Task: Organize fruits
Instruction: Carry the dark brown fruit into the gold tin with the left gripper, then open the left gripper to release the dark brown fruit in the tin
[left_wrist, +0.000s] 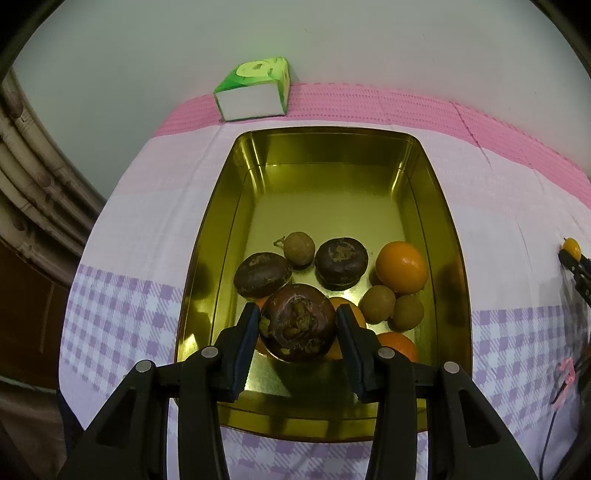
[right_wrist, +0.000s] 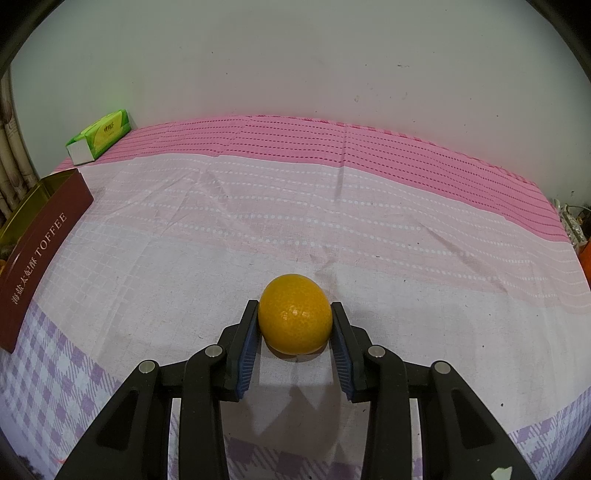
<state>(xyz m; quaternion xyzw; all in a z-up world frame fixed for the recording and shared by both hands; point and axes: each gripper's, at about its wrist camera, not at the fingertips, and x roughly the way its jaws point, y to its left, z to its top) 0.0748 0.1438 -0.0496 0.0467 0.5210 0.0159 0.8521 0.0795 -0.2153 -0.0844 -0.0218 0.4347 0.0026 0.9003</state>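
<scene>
My left jaws (left_wrist: 298, 325) are clamped on a mangosteen (left_wrist: 298, 322) over the gold tin (left_wrist: 207, 266). Right jaws (right_wrist: 294, 325) grip an orange (right_wrist: 294, 318) on the table (right_wrist: 406, 258).

A plain grey-white wall (right_wrist: 295, 66) fills the upper half of both views, scuffed with small dark marks toward 1 o'clock in the right wrist view. Below it a cloth (right_wrist: 258, 221) covers the surface: a pink dotted band against the wall, a paler pink band in the middle, lilac check nearest the camera. A green tissue box (left_wrist: 255, 90) sits at 12 o'clock in the left wrist view, just beside the wall. At 9 o'clock there a patterned curtain (left_wrist: 26, 155) hangs in folds. The light is dim and even.
</scene>
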